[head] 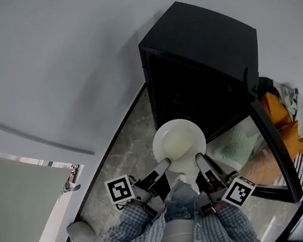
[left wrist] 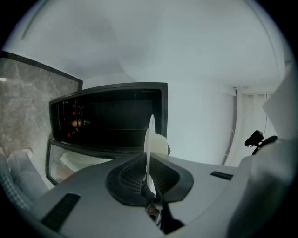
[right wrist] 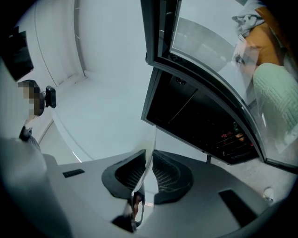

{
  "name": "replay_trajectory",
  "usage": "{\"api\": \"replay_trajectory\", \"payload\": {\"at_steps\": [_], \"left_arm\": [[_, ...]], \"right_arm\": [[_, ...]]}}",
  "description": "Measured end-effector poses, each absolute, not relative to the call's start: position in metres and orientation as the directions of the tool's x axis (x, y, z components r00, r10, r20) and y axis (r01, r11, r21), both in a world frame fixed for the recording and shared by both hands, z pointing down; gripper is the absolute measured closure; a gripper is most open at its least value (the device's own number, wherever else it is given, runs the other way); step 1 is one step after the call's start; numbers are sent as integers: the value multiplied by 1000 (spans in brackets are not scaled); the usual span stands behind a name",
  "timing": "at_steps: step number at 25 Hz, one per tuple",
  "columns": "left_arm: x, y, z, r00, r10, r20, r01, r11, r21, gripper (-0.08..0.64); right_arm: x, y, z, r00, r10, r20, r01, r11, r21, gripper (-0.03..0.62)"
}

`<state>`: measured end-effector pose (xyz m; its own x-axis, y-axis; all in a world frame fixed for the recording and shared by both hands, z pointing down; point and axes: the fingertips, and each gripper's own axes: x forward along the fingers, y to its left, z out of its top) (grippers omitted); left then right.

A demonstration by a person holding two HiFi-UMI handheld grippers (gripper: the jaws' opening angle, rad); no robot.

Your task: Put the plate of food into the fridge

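Note:
A white plate (head: 178, 140) with a pale, faintly yellow centre hangs level in front of the open black fridge (head: 202, 43). My left gripper (head: 166, 165) is shut on the plate's near left rim. My right gripper (head: 199, 158) is shut on its near right rim. The left gripper view has the plate (left wrist: 150, 139) edge-on between the pads of the left gripper (left wrist: 149, 174), with the dark fridge interior (left wrist: 116, 116) beyond. In the right gripper view the plate rim (right wrist: 151, 153) is pinched in the right gripper (right wrist: 148, 169), below the fridge opening (right wrist: 195, 121).
The fridge's glass door (head: 272, 145) stands swung open to the right. Orange and striped cloth (head: 295, 125) lies behind it, and something pale green (head: 239, 147) shows through the glass. A white wall rises on the left above the marble floor (head: 123, 160). A grey round object (head: 80, 231) sits at the lower left.

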<state>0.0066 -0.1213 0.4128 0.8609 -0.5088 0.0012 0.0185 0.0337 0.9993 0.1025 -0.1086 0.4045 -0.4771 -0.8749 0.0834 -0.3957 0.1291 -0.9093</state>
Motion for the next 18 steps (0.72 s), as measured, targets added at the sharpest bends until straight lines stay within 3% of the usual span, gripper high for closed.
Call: {"api": "replay_trajectory", "payload": {"at_steps": [18], "left_arm": [[48,-166,422,871,-491,25,-5,43,999,543]], "right_arm": [[145,-147,412,-404,-911,82,-391,91,-916,540]]}}
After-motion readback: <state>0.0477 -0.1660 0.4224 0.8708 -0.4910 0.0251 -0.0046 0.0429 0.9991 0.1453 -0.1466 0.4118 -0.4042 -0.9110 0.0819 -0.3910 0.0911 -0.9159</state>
